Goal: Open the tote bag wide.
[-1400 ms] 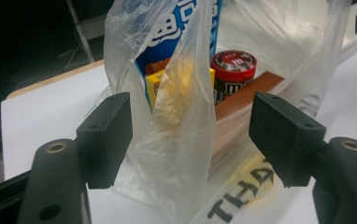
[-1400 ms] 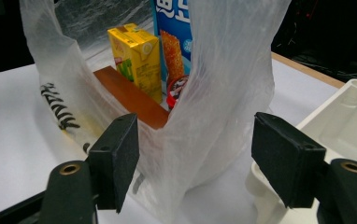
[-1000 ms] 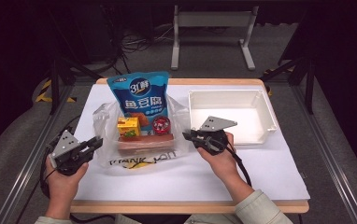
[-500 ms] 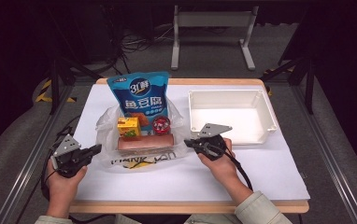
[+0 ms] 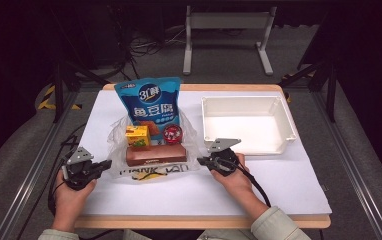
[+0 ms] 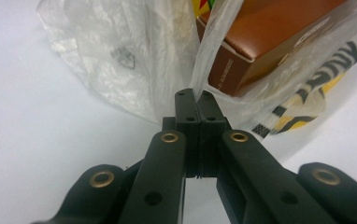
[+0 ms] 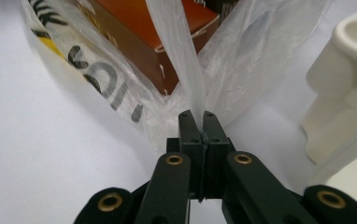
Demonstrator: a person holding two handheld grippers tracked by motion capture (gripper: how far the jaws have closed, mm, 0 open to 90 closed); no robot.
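Note:
A clear plastic bag (image 5: 117, 136) lies on the white table cover. It holds a blue snack pouch (image 5: 150, 102), a yellow carton (image 5: 137, 136), a red can (image 5: 172, 133) and a brown box (image 5: 156, 154). My left gripper (image 5: 108, 163) is at the bag's left side, shut on a strip of its plastic. In the left gripper view the jaws (image 6: 194, 95) pinch that strip beside the brown box (image 6: 260, 42). At the bag's right side my right gripper (image 5: 200, 161) is shut on another strip, which rises from its closed tips (image 7: 196, 115).
A white tray (image 5: 249, 100) stands right of the bag with nothing in it; its corner (image 7: 345, 70) is close beside my right gripper. Printed lettering on the bag (image 7: 97, 70) faces the near edge. Bare white cover lies in front of both hands.
Both hands have sunk toward the table and drawn slightly nearer the front edge, staying at the bag's two sides. The bag and its contents have stayed in place.

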